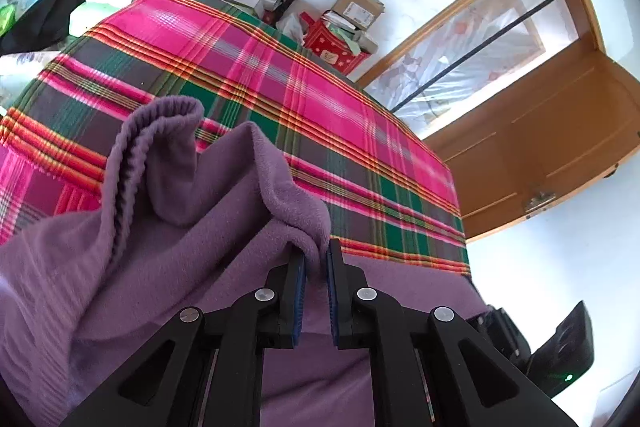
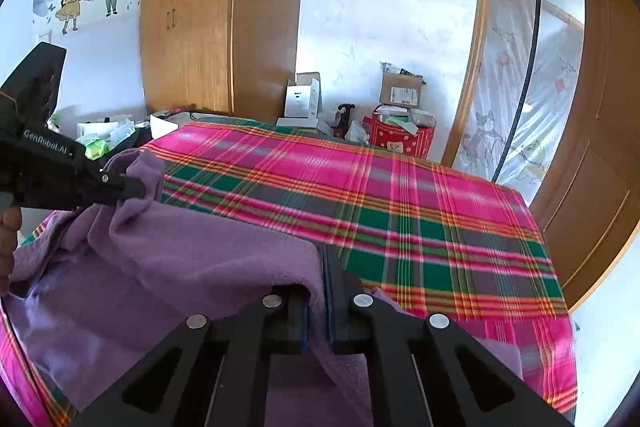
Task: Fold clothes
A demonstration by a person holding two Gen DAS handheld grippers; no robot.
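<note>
Left tool (image 1: 317,259): jaws narrow, pinched on a folded edge of the purple fleece garment (image 1: 224,187). Right tool (image 2: 318,291): same, clamped on another edge of it, fabric draped over its left finger. In the right wrist view we also see the left tool off to the left, gripping the fleece near a ribbed cuff (image 1: 132,163).

The garment hangs lifted between both tools, bunched and slack, its lower part lying on the plaid bedspread (image 2: 400,211) at the near edge of the bed. Whether this lift opens a fold or closes one, we can't tell.

Our read for doing this carry well:
- keep both tools level and apart so the held edge goes taut, no sag in the middle
- move them together, same pace, or the fleece skews
- fleece is thick and grippy; it will drag on the bedspread, so lift clear before travelling
- watch the loose cuff, it may tuck under
</note>
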